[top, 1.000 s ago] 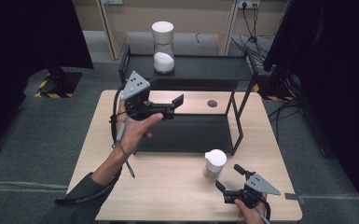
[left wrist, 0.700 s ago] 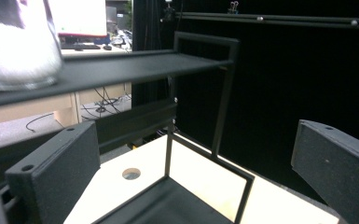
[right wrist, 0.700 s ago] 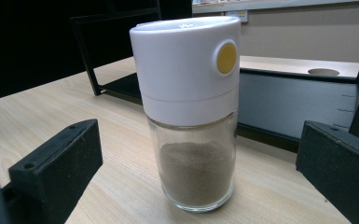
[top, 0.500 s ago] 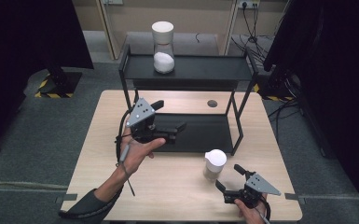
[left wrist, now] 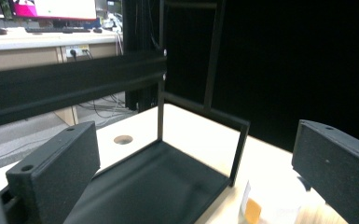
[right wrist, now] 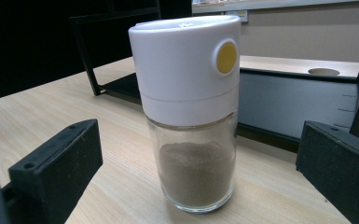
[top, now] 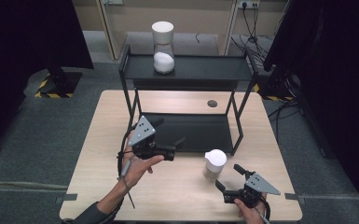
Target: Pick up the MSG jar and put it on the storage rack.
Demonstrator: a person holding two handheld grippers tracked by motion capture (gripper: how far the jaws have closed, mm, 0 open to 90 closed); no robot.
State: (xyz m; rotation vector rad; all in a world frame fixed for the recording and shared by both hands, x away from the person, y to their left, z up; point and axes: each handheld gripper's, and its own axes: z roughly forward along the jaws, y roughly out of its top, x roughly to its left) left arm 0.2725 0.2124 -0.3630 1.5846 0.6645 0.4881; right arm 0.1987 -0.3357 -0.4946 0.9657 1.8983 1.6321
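**Shaker not yet grasped**

On the bench [top: 177,196], just in front of the black rack [top: 191,133], the spice shaker [top: 214,164] stands upright, white cap on, brown powder inside. The right tongs [top: 228,177] sit close by it, spread wide, with the shaker between the jaws but untouched. The left tongs [top: 170,135] hover open over the rack's lower shelf. I'd judge the work barely begun: closing, lifting and placing all remain.

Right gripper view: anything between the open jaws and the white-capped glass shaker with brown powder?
Nothing visible. The white-capped glass shaker of brown powder stands upright on the light wooden table, straight ahead of the right gripper, whose jaws are open on either side. The black metal shelf rack sits behind the shaker, not in the path.
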